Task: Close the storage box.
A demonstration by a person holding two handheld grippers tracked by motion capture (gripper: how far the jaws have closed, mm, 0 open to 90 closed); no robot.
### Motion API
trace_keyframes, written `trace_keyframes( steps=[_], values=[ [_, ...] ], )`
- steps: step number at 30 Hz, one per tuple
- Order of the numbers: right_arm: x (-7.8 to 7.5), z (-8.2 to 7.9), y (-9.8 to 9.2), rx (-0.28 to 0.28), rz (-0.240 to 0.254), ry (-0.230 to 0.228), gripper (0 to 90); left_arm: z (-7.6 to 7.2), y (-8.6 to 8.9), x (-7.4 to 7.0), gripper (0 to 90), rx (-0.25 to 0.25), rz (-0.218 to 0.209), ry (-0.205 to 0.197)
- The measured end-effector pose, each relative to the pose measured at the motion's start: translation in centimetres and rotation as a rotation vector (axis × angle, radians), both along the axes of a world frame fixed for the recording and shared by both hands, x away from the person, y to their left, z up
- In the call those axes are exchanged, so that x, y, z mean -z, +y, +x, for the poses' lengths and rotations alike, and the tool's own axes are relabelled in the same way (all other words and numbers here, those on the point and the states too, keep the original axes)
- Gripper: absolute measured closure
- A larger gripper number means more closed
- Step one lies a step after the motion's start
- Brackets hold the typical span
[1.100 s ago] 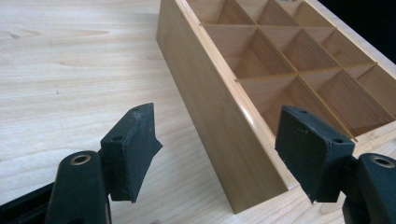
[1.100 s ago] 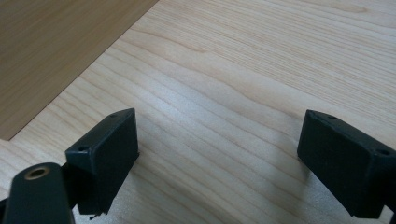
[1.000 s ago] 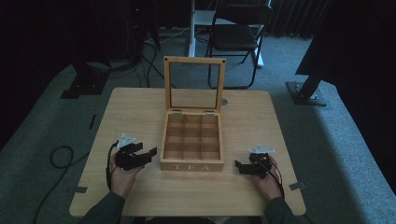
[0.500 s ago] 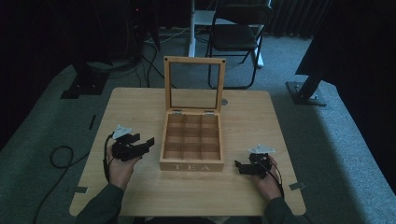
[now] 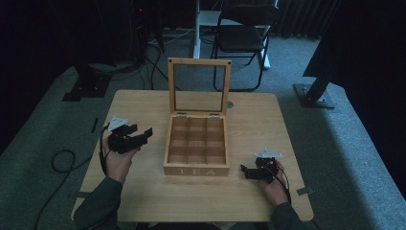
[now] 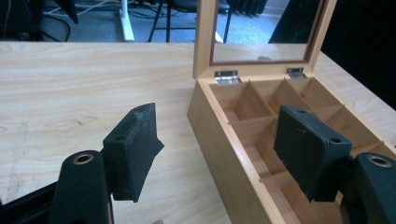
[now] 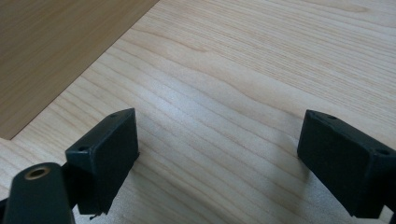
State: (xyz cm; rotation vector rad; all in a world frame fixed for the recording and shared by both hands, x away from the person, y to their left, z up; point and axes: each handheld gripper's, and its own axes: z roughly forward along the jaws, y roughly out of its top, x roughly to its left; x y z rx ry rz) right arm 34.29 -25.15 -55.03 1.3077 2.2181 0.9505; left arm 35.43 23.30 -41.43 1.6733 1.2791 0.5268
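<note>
Centrally on the table (image 5: 143, 191) stands a wooden tea box (image 5: 196, 143), taken as the landmark for all positions below. Its lid (image 5: 199, 86) is raised upright on two metal hinges at the far edge; the lid is a wooden frame around a clear pane. The front wall carries the lettering "TEA". Inside, wooden dividers form a grid of nine compartments, three by three; those visible in the high view and the left gripper view hold nothing. Left of the box, level with its middle row and apart from it, the left gripper (image 5: 140, 137) is held in the person's left hand (image 5: 117, 160) with jaws spread wide, gripping nothing. In the left gripper view its jaws point toward the box's near left corner: one pad (image 6: 133, 151) sits over bare table, the other over the box's left-hand compartments, with the left wall between them; contact cannot be confirmed. Right of the box, near its front right corner and apart from it, the right gripper (image 5: 246, 172) is held low in the right hand (image 5: 273, 184), pointing toward the box. In the right gripper view its jaws stand well apart over bare table, holding nothing. Beyond the box, off the table, a folding chair (image 5: 244, 38) stands on the carpet.
</note>
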Motion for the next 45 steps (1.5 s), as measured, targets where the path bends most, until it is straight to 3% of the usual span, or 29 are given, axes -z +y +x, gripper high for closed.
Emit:
trace_keyframes(
  steps=[10, 23, 32, 41, 45],
  values=[
    [0.0, 0.0, 0.0, -0.001, -0.001, -0.001, 12.1, 1.5, -0.1, -1.1, 31.2, -0.003, 0.043, -0.028],
    [0.0, 0.0, 0.0, 0.001, 0.000, 0.000, 12.1, 3.1, -0.4, -2.4, 31.7, 0.005, 0.054, -0.071],
    [0.0, 0.0, 0.0, 0.000, 0.000, 0.000, 12.1, 4.8, -1.3, -2.9, 31.8, 0.039, 0.114, -0.081],
    [0.0, 0.0, 0.0, 0.000, 0.000, 0.000, 12.1, 5.8, -2.0, -3.4, 31.8, 0.064, 0.124, -0.103],
    [0.0, 0.0, 0.0, 0.001, 0.000, 0.000, 12.1, 6.4, -2.3, -3.3, 31.7, 0.061, 0.111, -0.095]
  ],
)
